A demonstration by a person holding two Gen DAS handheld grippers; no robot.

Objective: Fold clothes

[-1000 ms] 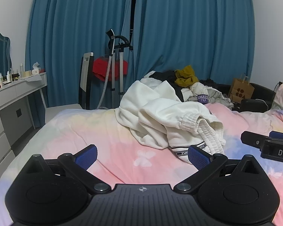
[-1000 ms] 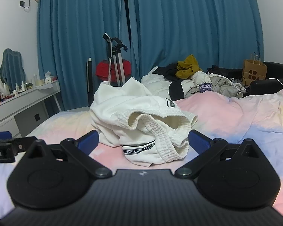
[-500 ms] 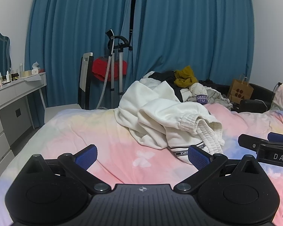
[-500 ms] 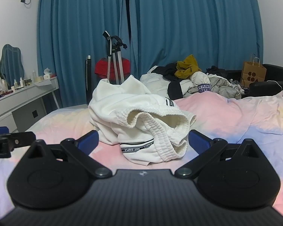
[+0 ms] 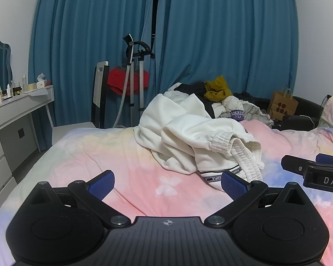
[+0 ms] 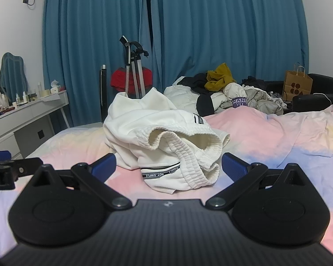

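Observation:
A crumpled white garment (image 5: 195, 141) (image 6: 164, 141) with a ribbed elastic waistband and a black-and-white "NOT-SIMPLE" band lies in a heap on the pastel bedsheet (image 5: 100, 155) (image 6: 277, 133). My left gripper (image 5: 167, 185) is open over bare sheet, just short of and left of the heap. My right gripper (image 6: 168, 166) is open too, its blue pads either side of the waistband end, a little in front of it. Each gripper shows at the edge of the other's view: the right gripper (image 5: 313, 170) and the left gripper (image 6: 2, 170). Nothing is held.
A pile of mixed clothes (image 5: 224, 102) (image 6: 228, 88) lies at the far end of the bed. A garment steamer (image 5: 133, 75), a chair with red cloth (image 5: 113, 84), a white dresser (image 5: 13, 115), a paper bag (image 6: 297, 84) and blue curtains stand behind.
Both grippers have crept slightly forward and lower toward the white garment; the heap looks a little nearer in the right wrist view. Both stay open.

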